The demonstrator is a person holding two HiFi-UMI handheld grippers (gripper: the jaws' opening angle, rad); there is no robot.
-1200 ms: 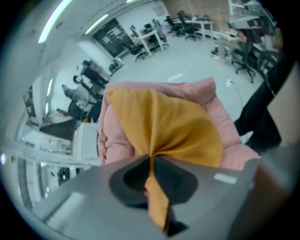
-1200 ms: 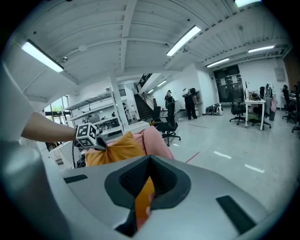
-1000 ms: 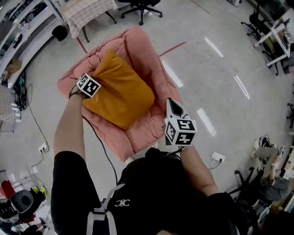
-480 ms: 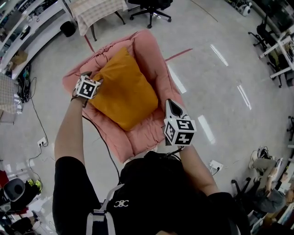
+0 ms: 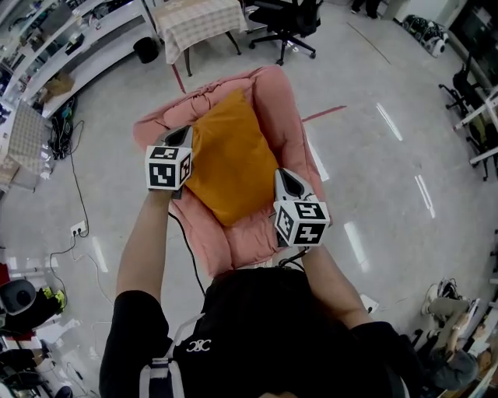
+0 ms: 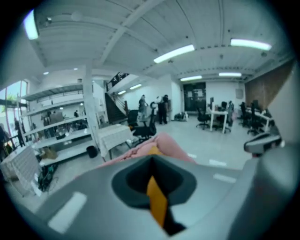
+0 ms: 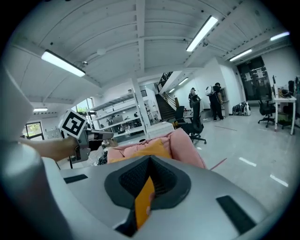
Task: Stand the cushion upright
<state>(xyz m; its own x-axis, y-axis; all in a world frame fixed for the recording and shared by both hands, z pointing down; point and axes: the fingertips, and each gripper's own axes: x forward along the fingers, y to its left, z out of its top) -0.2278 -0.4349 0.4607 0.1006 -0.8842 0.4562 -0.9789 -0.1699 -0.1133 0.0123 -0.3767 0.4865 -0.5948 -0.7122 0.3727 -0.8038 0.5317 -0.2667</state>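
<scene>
An orange cushion (image 5: 233, 159) lies on a pink padded chair (image 5: 261, 225), its top corner against the chair back. My left gripper (image 5: 185, 134) is raised at the cushion's upper left edge. Its jaws are shut, with a strip of orange fabric between them in the left gripper view (image 6: 152, 176). My right gripper (image 5: 282, 175) touches the cushion's right edge. Its jaws also look shut on an orange strip (image 7: 149, 173). Over the jaws, the right gripper view shows the cushion (image 7: 140, 151) and the left gripper (image 7: 108, 136).
A table with a checked cloth (image 5: 194, 19) and a black office chair (image 5: 284, 19) stand behind the pink chair. Shelves (image 5: 70, 39) line the left wall. Cables (image 5: 78, 194) trail over the floor at the left. People stand far off in the room.
My left gripper rose from the cushion's left edge and rolled so that it points along the chair. My right gripper moved in to the cushion's right edge. The cushion looks narrower.
</scene>
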